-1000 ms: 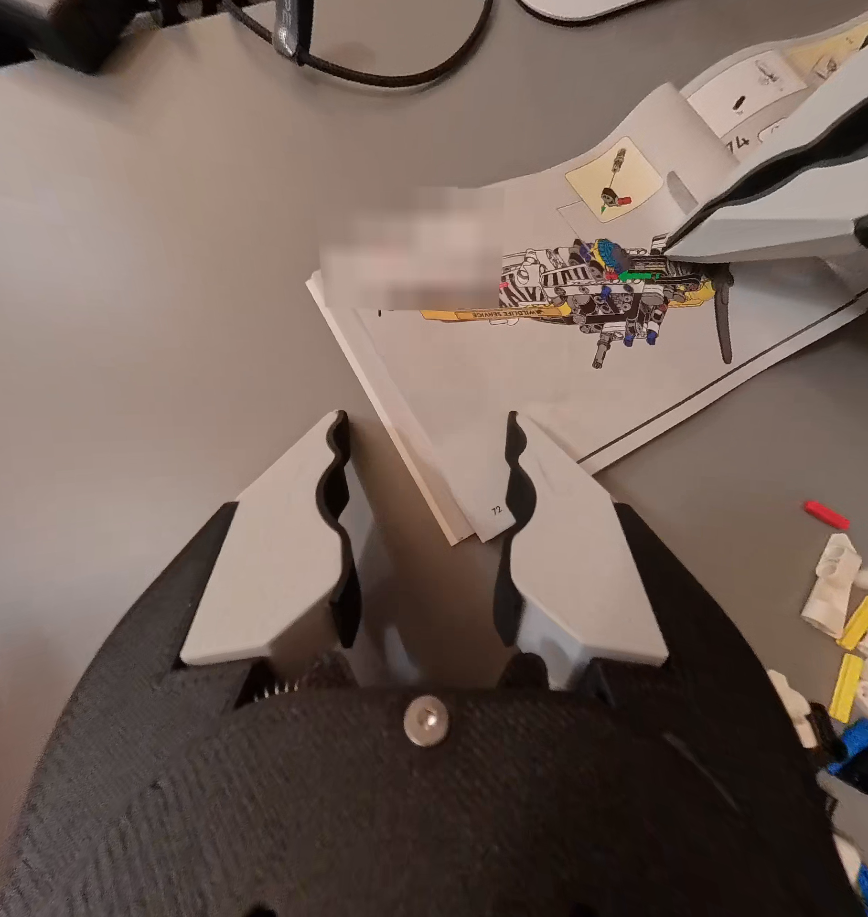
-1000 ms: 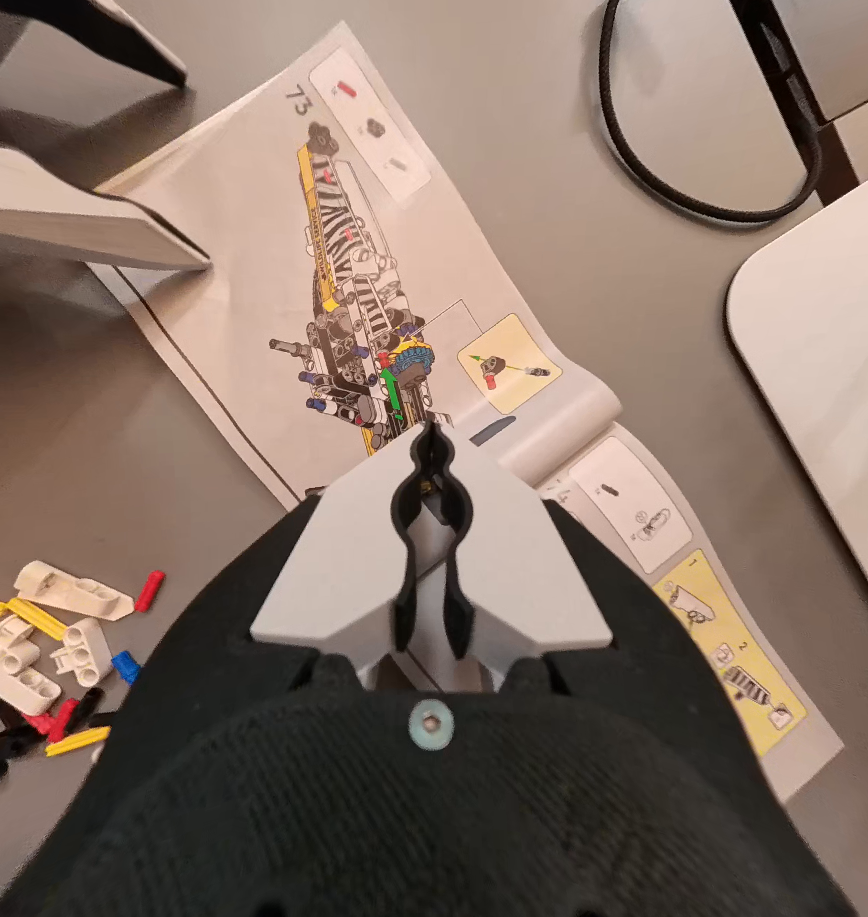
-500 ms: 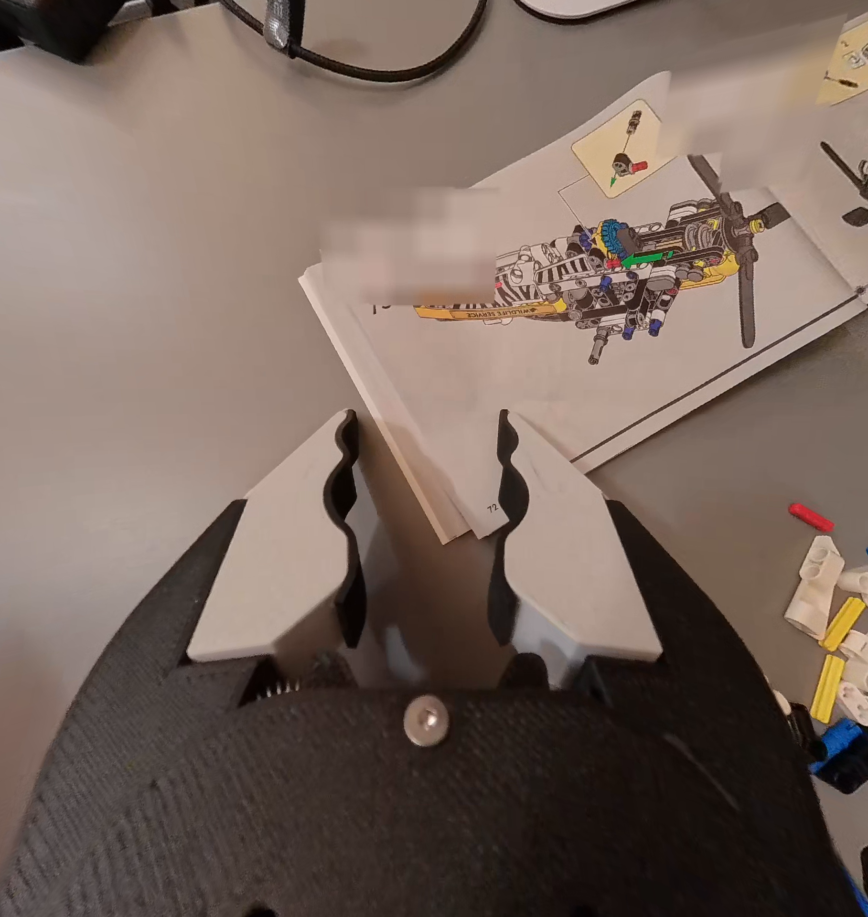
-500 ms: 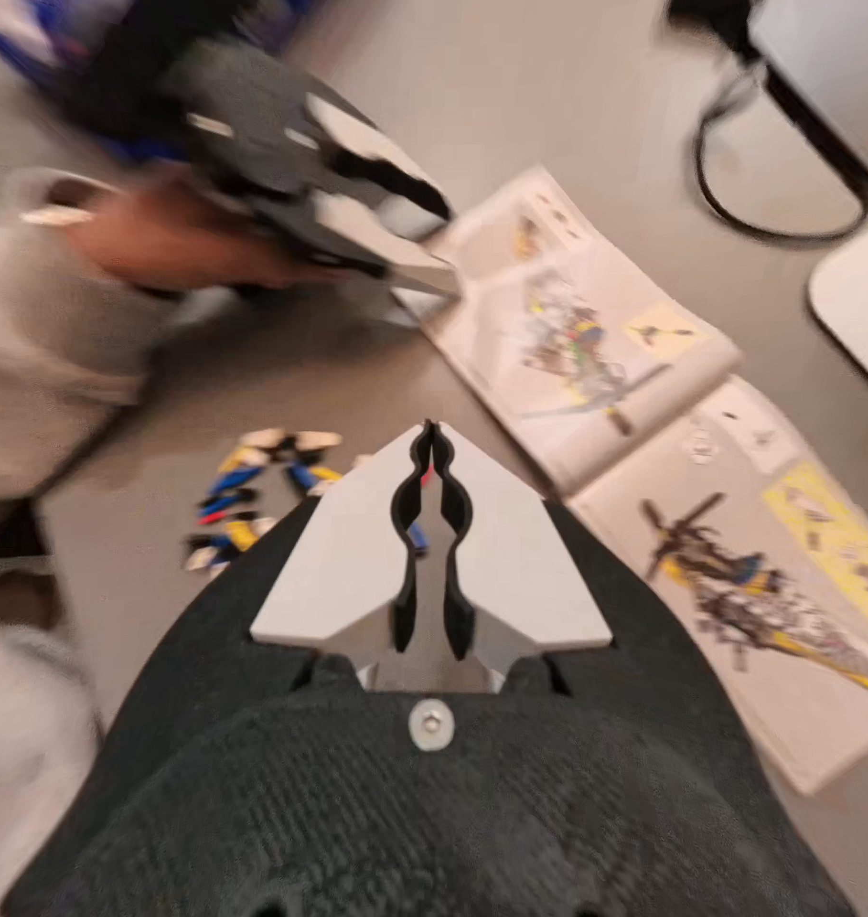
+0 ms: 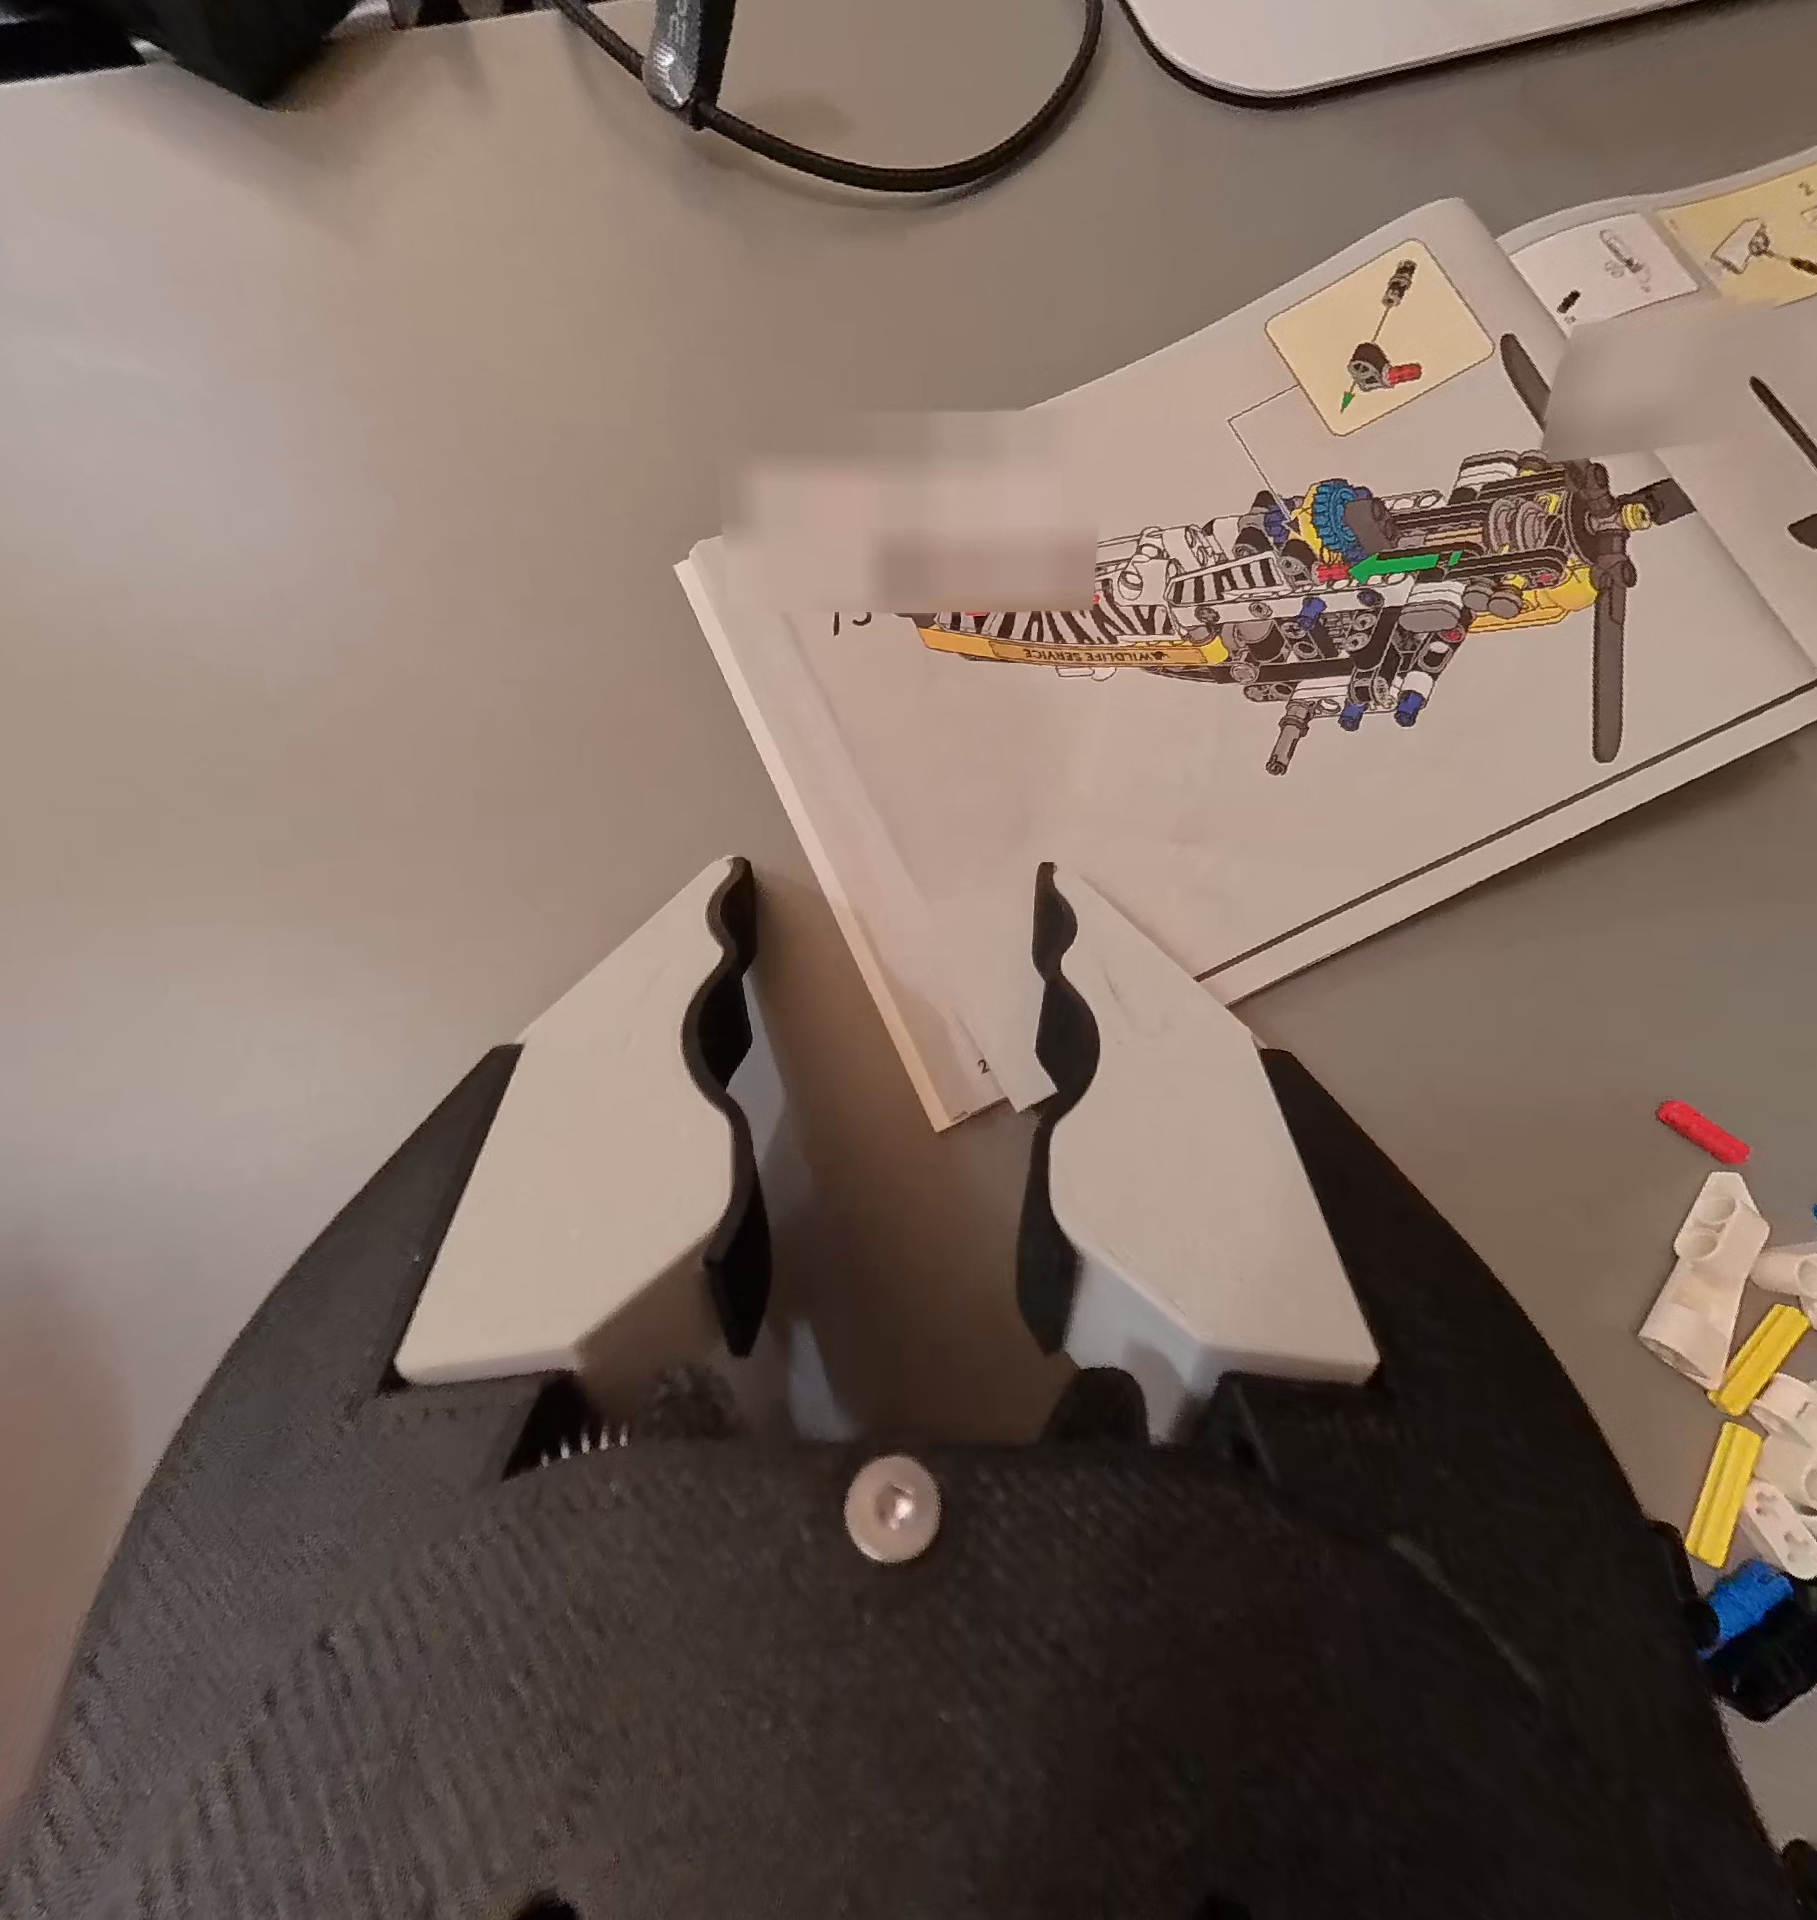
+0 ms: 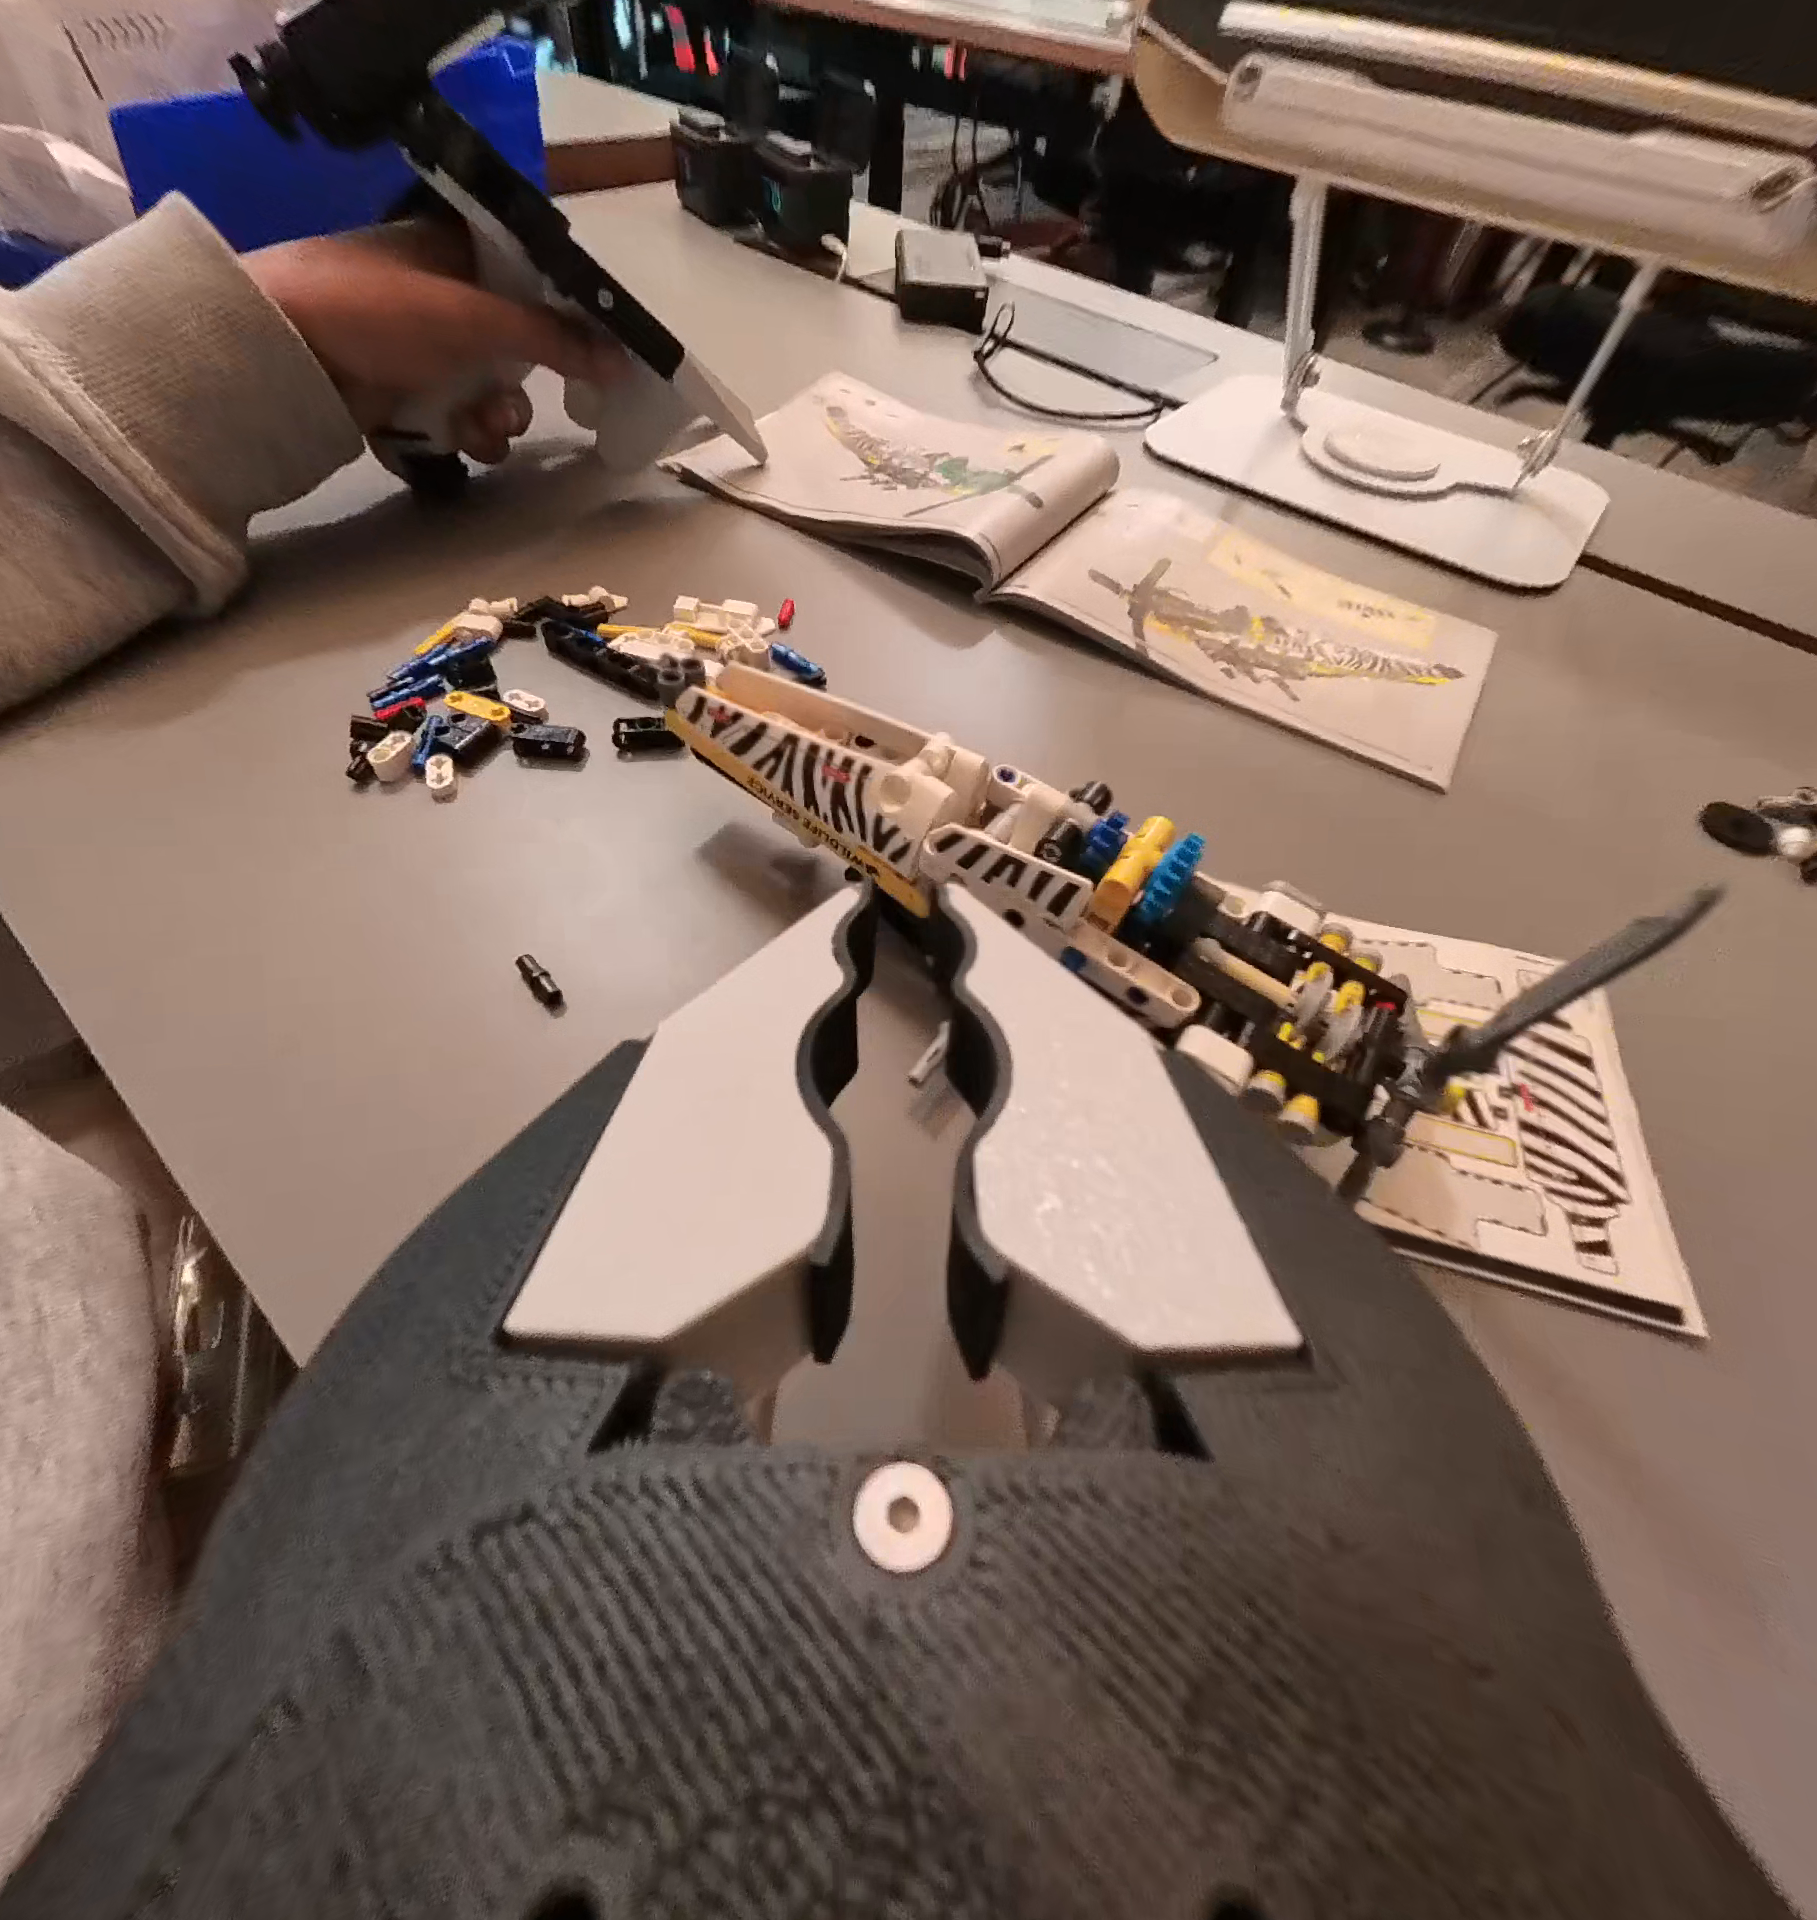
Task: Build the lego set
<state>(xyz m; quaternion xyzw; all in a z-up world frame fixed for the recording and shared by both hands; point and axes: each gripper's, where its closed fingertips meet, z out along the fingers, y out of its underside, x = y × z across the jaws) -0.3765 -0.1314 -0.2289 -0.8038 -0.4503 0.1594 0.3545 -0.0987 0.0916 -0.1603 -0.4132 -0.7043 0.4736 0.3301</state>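
My left gripper [image 5: 891,883] is open and empty, its fingers on either side of the near corner of the open instruction booklet [image 5: 1195,790]. In the right wrist view a hand holds it, tip down at the booklet's [image 6: 987,488] left edge [image 6: 743,436]. My right gripper [image 6: 912,899] is slightly open and empty, hovering just in front of the zebra-striped lego model [image 6: 862,790], which lies on the table with its rotor end on a sticker sheet [image 6: 1527,1164]. A pile of loose lego pieces [image 6: 488,696] lies left of the model and also shows in the left wrist view [image 5: 1756,1351].
A small black pin [image 6: 540,982] and a small grey piece [image 6: 930,1065] lie on the table near my right gripper. A monitor stand [image 6: 1382,468] and black cable [image 5: 862,156] sit behind the booklet. A small sub-assembly [image 6: 1787,821] lies at far right. The tips of one gripper are about 35 cm away from the tips of the other.
My right gripper has pulled back from the booklet to the model, and its jaws have parted a little. The lifted page now lies flat. My left gripper has barely moved.
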